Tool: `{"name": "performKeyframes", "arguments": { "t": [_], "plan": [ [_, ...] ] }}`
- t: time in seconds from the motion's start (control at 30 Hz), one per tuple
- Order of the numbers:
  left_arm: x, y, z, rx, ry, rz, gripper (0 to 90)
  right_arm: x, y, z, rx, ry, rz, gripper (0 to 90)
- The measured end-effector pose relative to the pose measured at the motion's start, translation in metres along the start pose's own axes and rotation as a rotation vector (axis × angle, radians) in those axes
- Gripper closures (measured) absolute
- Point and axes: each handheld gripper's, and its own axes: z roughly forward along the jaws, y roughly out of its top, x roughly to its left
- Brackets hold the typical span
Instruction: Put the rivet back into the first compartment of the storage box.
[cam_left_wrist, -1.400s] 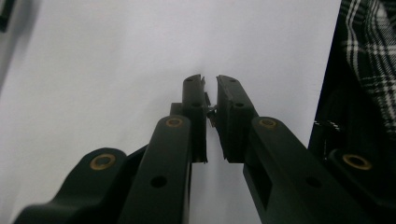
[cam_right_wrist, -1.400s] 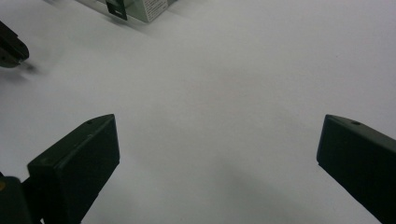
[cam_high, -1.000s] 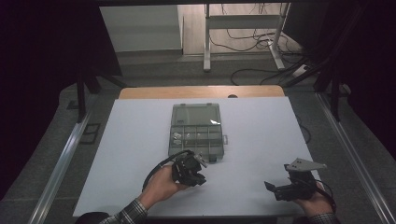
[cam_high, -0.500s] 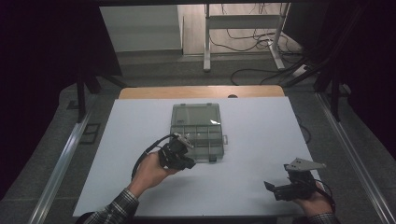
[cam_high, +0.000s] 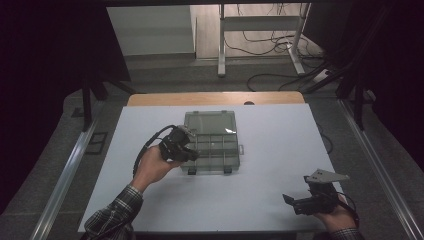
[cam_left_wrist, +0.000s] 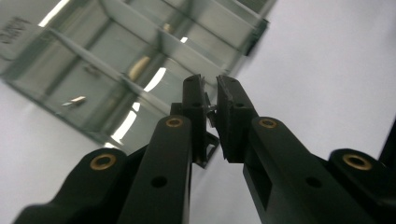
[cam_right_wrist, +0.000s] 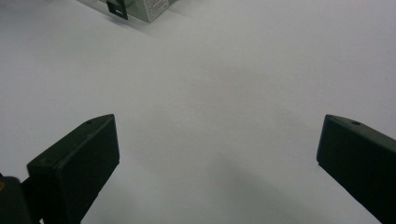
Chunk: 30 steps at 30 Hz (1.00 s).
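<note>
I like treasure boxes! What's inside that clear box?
The box has dividers making compartments. A few small pale pieces lie in them; what they are is unclear. The left gripper covers part of it.

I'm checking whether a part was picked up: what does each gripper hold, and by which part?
The left gripper is shut on a small metal part, pinched between its pads above the clear compartment box; which end is gripped cannot be told. The right gripper is open and holds nothing.
</note>
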Motion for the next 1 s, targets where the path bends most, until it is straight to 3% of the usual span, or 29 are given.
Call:
{"name": "performKeyframes", "arguments": {
  "t": [0.27,0.53,0.93,1.0],
  "plan": [
    [0.024,0.010,-0.001,-0.010,0.046,-0.050,82.8,0.000,0.000,0.000,0.000,0.001,-0.001,0.0],
    [0.045,0.013,0.014,0.004,0.093,-0.102,82.7,0.000,0.000,0.000,-0.001,0.004,0.002,0.0],
    [0.062,0.012,0.038,-0.009,0.110,-0.160,81.5,-0.001,0.000,0.000,0.000,0.006,-0.003,0.0],
    [0.063,0.011,0.039,-0.019,0.106,-0.169,77.1,-0.001,0.000,0.001,0.001,0.006,-0.004,0.0]
  ]
}}
